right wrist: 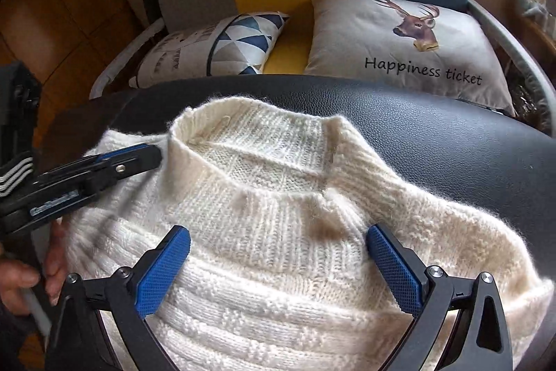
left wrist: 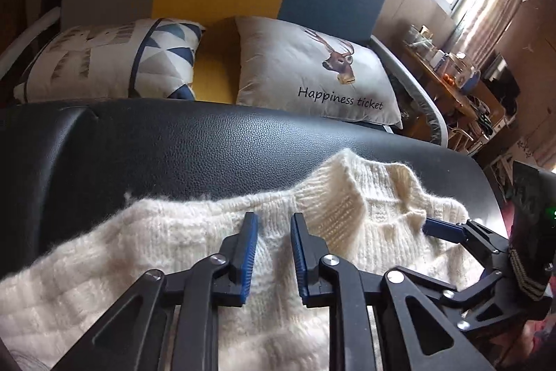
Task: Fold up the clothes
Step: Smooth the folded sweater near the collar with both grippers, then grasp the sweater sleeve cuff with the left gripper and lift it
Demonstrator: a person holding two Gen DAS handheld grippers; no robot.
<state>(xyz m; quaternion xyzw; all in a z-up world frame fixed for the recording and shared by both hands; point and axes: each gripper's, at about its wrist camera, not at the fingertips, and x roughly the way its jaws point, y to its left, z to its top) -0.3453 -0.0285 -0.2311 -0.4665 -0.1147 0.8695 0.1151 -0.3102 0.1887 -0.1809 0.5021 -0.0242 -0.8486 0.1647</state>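
Our right tongs (right wrist: 278,270) gape wide over the cream sweater (right wrist: 278,266), just below its ribbed collar (right wrist: 250,141). Our left tongs (left wrist: 274,252), slightly parted and holding nothing, rest on the knit beside the collar. The sweater lies on the black counter (left wrist: 173,148), with bare leather beyond its far edge. Behind it sits a deer pillow (right wrist: 410,47).

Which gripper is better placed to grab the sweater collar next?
Right gripper: open, its jaws straddle the collar of the sweater. Left gripper is narrower and sits off on the shoulder.
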